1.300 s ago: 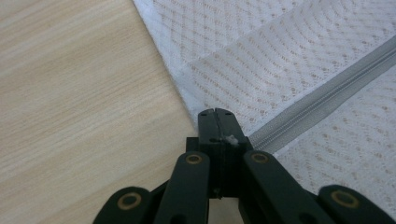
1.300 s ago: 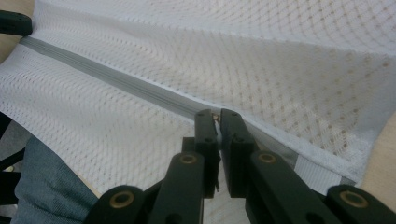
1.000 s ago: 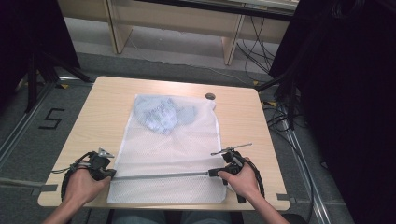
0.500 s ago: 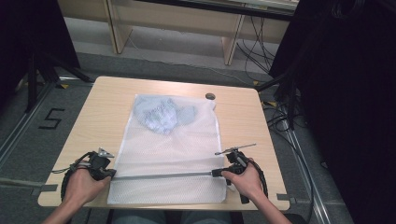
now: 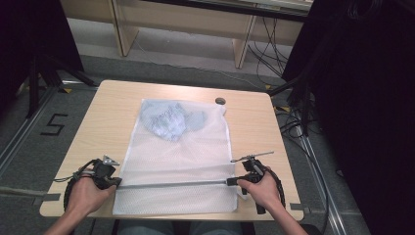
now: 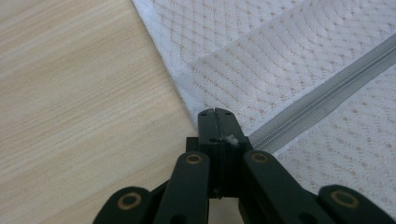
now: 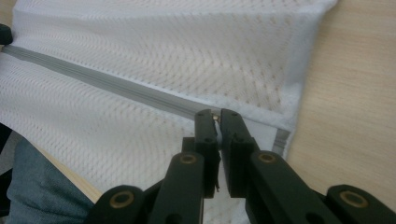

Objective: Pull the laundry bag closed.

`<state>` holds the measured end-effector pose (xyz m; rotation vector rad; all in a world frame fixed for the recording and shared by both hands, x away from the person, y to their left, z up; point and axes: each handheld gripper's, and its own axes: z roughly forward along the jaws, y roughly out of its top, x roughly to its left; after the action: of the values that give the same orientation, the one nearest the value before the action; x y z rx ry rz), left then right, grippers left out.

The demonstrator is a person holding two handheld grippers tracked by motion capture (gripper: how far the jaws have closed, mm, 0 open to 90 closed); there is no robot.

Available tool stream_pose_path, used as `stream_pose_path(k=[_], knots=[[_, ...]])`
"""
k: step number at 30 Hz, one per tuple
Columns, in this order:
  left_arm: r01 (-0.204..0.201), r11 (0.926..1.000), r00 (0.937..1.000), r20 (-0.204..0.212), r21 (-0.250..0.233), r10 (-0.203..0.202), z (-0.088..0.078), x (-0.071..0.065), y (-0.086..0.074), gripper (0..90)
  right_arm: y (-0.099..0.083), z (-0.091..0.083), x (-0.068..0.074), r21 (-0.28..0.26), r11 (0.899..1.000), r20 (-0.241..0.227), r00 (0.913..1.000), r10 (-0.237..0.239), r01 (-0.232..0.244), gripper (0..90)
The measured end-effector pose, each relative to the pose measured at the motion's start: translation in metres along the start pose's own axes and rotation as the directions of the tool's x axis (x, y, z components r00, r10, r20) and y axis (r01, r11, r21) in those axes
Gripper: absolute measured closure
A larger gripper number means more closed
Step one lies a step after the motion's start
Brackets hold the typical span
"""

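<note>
A white mesh bag lies flat on the wooden table, with bundled blue cloth inside its far end. A grey zipper runs across the bag near the front edge and looks closed along its length. My left gripper is shut on the zipper's left end, at the bag's side seam. In the left gripper view, the left gripper has its jaws pressed together there. My right gripper pinches the small metal zipper pull at the right end. The right gripper holds it beside the zipper.
A small dark round object sits near the table's far edge, just beyond the bag's corner. Bare wood flanks the bag on both sides. The person's trouser leg shows below the front edge. Cables and desk legs stand on the floor beyond.
The right hand has edged a little to the right. The left hand and the bag have stayed put.
</note>
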<state>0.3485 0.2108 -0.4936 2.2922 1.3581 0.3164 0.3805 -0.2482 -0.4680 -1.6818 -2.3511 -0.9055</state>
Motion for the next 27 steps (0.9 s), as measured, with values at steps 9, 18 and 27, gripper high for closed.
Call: stream_pose_path(k=[9,18,27], knots=[[0.009,0.9996,0.9999,-0.004,-0.028,-0.010,0.002,0.000,-0.001,90.0,-0.001,-0.004,-0.014,-0.003,1.000,0.010,0.9998,-0.019,0.019,86.8],[0.011,0.9996,0.9999,0.000,-0.027,-0.011,0.001,0.000,-0.001,90.0,-0.003,-0.004,-0.012,0.021,0.999,-0.005,0.9994,0.034,-0.034,86.8],[0.014,0.9998,0.9999,0.001,-0.012,-0.014,0.000,0.000,-0.001,90.0,-0.002,0.000,-0.017,0.010,1.000,0.010,0.9998,-0.017,0.017,86.5]])
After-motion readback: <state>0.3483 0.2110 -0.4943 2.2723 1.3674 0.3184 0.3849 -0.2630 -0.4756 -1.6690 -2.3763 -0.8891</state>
